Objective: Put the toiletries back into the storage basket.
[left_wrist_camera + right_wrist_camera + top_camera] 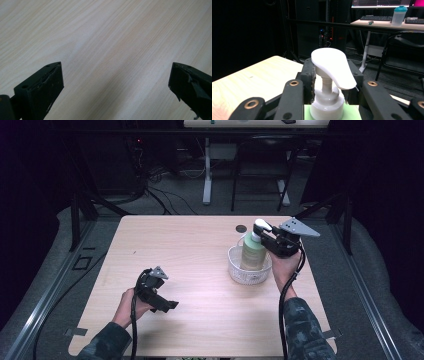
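A pale green pump bottle (252,253) with a white pump head (260,226) stands upright in a clear plastic bowl (236,269) on the right side of the wooden table (190,250). My right gripper (267,239) is shut on the bottle's white neck just under the pump head (333,66), with a jaw on each side of the collar (327,106). My left gripper (167,304) rests low over the table's front left, jaws wide open with nothing between them. In the left gripper view its fingertips (47,82) frame bare wood (112,50).
A small dark round spot (241,228) lies on the table just behind the bowl. Beyond the table's far edge stand a desk leg (207,170) and a chair frame (260,165). A blue-lidded bottle (399,15) sits on the far desk.
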### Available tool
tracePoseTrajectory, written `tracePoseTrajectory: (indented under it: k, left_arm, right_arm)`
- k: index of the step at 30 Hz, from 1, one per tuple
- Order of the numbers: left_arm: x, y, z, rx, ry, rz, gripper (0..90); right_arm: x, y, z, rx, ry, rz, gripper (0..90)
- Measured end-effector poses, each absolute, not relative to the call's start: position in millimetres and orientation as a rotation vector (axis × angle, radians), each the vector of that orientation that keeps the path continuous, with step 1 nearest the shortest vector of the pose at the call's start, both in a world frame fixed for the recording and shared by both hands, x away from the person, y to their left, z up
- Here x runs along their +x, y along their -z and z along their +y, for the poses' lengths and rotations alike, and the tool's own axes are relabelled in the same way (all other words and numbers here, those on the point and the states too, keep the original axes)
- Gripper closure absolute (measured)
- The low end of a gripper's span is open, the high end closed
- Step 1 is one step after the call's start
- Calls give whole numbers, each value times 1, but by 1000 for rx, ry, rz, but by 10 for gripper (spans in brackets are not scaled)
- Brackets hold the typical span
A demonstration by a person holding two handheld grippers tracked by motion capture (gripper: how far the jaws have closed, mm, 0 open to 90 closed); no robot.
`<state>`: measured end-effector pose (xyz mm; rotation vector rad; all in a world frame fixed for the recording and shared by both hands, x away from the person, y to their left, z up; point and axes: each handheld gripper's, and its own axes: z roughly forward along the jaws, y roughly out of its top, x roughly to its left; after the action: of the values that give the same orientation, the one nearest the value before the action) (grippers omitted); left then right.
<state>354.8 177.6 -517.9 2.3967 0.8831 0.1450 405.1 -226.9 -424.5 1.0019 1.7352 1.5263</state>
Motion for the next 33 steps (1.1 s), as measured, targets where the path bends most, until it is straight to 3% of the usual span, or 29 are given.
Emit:
tracePoseTrajectory:
  k: [16, 26, 29, 32, 33]
  left_arm:
    - [354, 518, 177, 2403, -145, 877, 0]
    - [354, 518, 176, 2397, -145, 878, 0]
    - [354, 518, 176, 2398, -140, 878, 0]
    - [354, 518, 176, 2399, -140, 876, 0]
    - [354, 518, 176, 2399, -140, 876, 0]
  right_arm:
    - [399, 428, -231, 978, -1569, 1739, 663]
    - [399, 423, -231, 975, -1579, 1745, 599]
    - [399, 422, -231, 972, -1582, 1751, 531]
    - [398, 421, -232, 1003, -1565, 1743, 336]
    - [398, 421, -232, 1003, -1565, 1743, 336]
